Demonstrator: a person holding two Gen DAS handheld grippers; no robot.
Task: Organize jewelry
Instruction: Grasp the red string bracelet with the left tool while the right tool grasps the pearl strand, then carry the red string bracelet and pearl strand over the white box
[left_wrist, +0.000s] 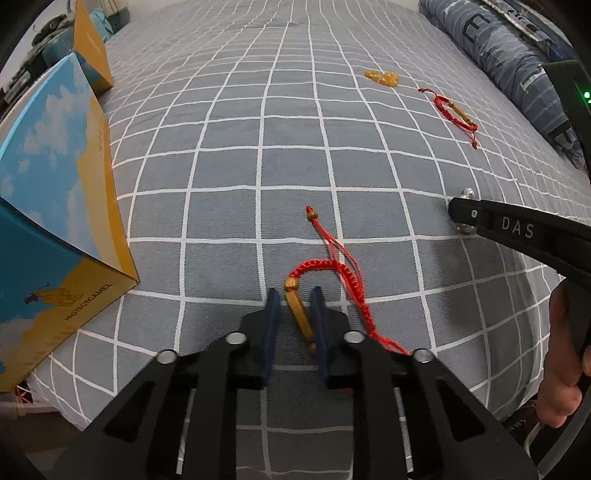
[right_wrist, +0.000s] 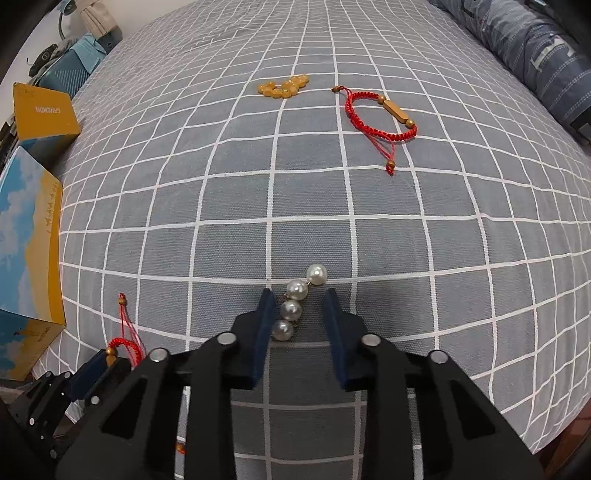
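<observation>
A red braided bracelet (left_wrist: 334, 271) with a gold bar lies on the grey checked bedspread. My left gripper (left_wrist: 295, 299) is open, its blue pads on either side of the gold bar (left_wrist: 297, 310). The bracelet also shows in the right wrist view (right_wrist: 127, 341), next to the left gripper (right_wrist: 99, 363). My right gripper (right_wrist: 300, 301) is open around a string of pearls (right_wrist: 297, 304) lying on the bed, and it shows in the left wrist view (left_wrist: 465, 214). A second red bracelet (right_wrist: 384, 118) and an amber bead bracelet (right_wrist: 284, 88) lie farther back.
A blue and yellow box (left_wrist: 55, 206) stands at the left edge of the bed, with a yellow box (right_wrist: 44, 114) behind it. A folded blue quilt (left_wrist: 506, 62) lies along the right side. The bedspread (right_wrist: 295, 184) stretches between them.
</observation>
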